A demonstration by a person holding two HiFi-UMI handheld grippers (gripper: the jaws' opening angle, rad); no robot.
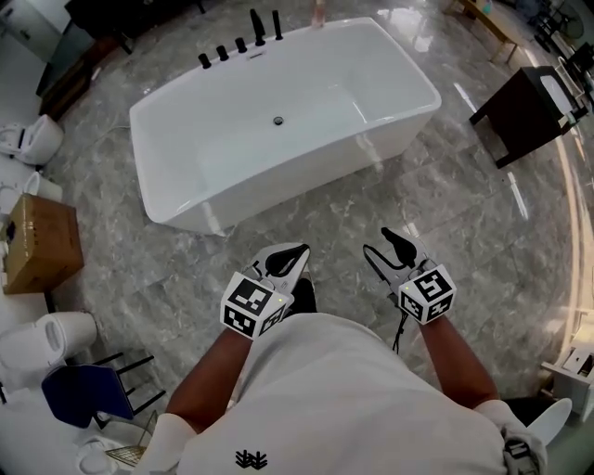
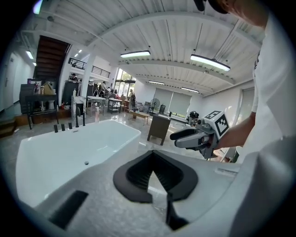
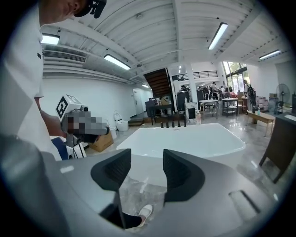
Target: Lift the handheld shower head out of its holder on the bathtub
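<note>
Standing short of the white bathtub (image 1: 390, 139) on a grey marble floor (image 1: 371, 209), the person extends both bare forearms forward, with the grippers side by side and aimed toward the tub at a shallow downward tilt. Both are well apart from the tub.

Head view: the handheld shower head (image 1: 257, 26) stands upright in its holder on the tub's far rim, among the taller pieces at the right end of a row of black fittings (image 1: 223, 53). This view alone shows the tub's drain (image 1: 277, 120), a cardboard box (image 1: 37, 243) at the left and a dark cabinet (image 1: 524, 107) at the right.

Left gripper view: the left gripper (image 1: 299, 252) has its jaws together at the tips, with nothing in the hollow between the pads. The right gripper (image 2: 178, 138) also appears here from the side.

Right gripper view: the right gripper's jaws stand apart with nothing between them. Through the gap only floor and a white shoe (image 3: 144, 211) are visible. The tub lies beyond, and the fittings are too small here to tell apart.
</note>
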